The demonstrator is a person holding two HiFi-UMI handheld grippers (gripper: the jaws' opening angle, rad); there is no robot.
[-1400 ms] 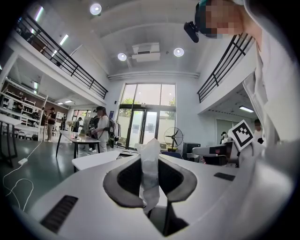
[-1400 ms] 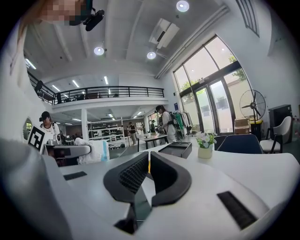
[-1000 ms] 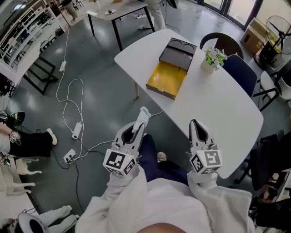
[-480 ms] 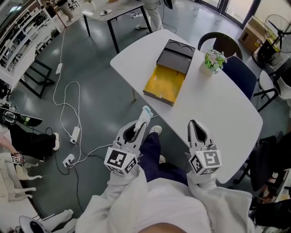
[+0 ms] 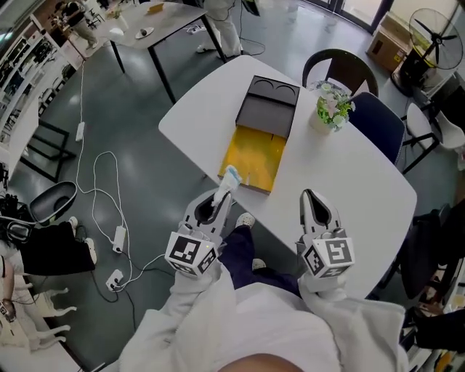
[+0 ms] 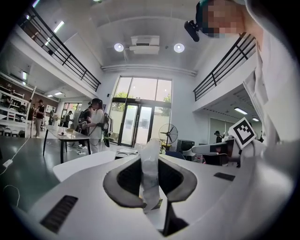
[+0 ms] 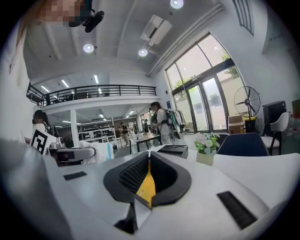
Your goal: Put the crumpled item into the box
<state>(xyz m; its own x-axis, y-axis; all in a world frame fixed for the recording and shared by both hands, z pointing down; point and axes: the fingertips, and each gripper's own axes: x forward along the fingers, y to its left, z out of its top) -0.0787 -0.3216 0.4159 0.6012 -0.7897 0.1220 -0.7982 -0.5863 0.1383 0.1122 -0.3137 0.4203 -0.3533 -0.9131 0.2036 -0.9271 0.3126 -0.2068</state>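
Observation:
An open box lies on the white table (image 5: pixel 349 182), its yellow inside (image 5: pixel 254 156) nearest me and its dark lid (image 5: pixel 270 109) folded back behind. My left gripper (image 5: pixel 224 195) is shut on the crumpled item (image 5: pixel 230 176), a white and pale blue wad that sticks out above the tips, level with the box's near left corner. In the left gripper view the crumpled item (image 6: pixel 151 171) stands pinched between the dark pads. My right gripper (image 5: pixel 314 197) hovers over the table's near edge, shut and holding nothing; in its own view the box's lid (image 7: pixel 173 150) lies ahead.
A small pot of flowers (image 5: pixel 330 109) stands on the table right of the box. Dark chairs (image 5: pixel 378 120) sit at the far side. Cables and power strips (image 5: pixel 109 203) trail over the floor at left. Another table (image 5: pixel 156 14) stands beyond.
Both grippers have come closer to the table. The crumpled item in the left gripper, earlier over the floor, now sits by the box's near corner. Neither gripper's jaws changed.

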